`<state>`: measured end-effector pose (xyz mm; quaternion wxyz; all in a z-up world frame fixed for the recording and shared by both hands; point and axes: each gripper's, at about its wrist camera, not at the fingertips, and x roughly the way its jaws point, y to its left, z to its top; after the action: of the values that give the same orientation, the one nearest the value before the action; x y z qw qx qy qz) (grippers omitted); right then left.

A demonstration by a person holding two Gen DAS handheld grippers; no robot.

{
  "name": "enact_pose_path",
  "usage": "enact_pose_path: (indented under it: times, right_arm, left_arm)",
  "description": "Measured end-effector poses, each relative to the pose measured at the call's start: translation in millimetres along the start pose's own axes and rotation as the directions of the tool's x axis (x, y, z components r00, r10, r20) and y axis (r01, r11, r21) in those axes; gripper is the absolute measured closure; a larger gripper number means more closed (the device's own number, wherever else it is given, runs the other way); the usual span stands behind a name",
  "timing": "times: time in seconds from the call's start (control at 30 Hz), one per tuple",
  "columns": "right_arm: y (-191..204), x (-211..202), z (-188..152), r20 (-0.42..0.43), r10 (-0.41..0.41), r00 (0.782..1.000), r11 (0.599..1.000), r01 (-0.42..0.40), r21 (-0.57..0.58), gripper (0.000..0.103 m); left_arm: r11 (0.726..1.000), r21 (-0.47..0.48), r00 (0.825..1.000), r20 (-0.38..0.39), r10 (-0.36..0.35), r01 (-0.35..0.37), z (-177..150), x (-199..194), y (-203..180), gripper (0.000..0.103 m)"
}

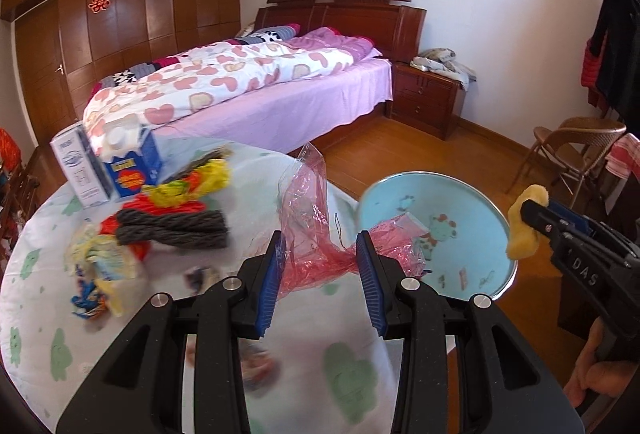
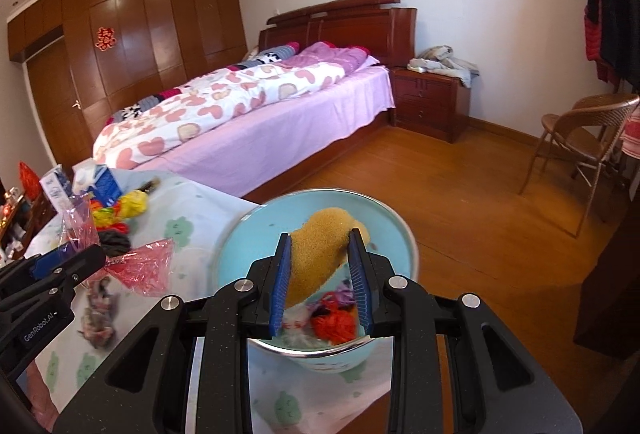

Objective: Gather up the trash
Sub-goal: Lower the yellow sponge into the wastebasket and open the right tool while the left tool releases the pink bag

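Now | left gripper [image 1: 322, 258] tilted down, clamping pink wrapper [image 1: 316, 234] | right gripper [image 2: 320, 266] over basin [image 2: 240, 234], squeezing sponge [image 2: 320, 250]

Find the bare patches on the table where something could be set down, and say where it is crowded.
Free: the near cloth below the left gripper, and the strip between the pink wrapper and the bowl. Crowded: the far left, where cartons, yarn and wrappers bunch together.

The right tongs [image 2: 320, 274] pinch a yellow sponge [image 2: 320, 254] above the light-blue basin [image 2: 240, 246] holding scraps.
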<state>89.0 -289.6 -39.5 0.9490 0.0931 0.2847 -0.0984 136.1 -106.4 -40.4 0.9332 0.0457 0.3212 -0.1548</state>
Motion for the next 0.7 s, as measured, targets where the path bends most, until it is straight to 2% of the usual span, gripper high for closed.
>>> enact_pose_path:
  times: [0.27, 0.57, 0.7]
  right_arm:
    - [-25, 27, -1, -0.054, -0.040, 0.998, 0.999, 0.041, 0.015, 0.073]
    - [-38, 52, -1, -0.107, -0.043, 0.993, 0.999, 0.044, 0.005, 0.072]
    - [-38, 62, -2, -0.135, -0.020, 0.991, 1.000, 0.021, 0.005, 0.070]
  left_arm:
    - [0.999, 0.015, 0.997, -0.056, -0.051, 0.052, 5, 35, -36, 0.066]
    - [0.998, 0.043, 0.995, -0.093, -0.040, 0.044, 9, 69, -63, 0.066]
    - [0.998, 0.046, 0.994, -0.107, -0.033, 0.038, 8, 78, -68, 0.063]
